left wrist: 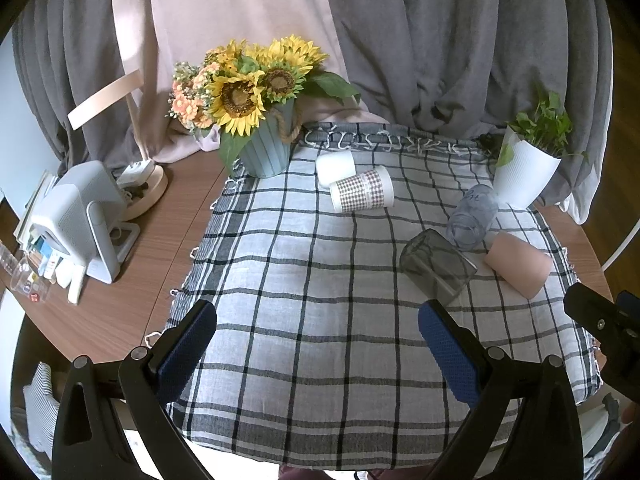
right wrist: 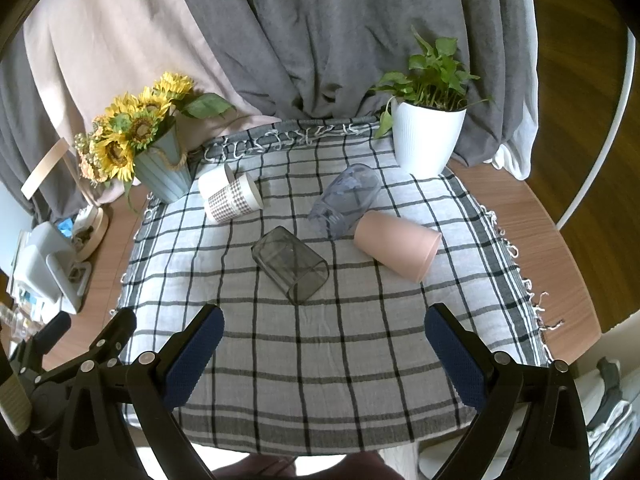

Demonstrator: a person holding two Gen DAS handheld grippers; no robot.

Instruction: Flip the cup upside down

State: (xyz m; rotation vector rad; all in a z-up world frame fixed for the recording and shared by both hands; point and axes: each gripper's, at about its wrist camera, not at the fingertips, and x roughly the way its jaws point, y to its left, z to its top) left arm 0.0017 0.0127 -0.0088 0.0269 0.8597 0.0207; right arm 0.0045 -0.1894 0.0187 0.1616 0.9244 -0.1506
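No cup is flipped yet. I hold my left gripper and right gripper over the near edge of the checked cloth, each with its fingers spread apart and nothing between them. Five cups lie on their sides: the smoky glass cup nearest, the pink cup, the clear cup, the patterned cup, the white cup. Grasping, turning and setting down all remain.
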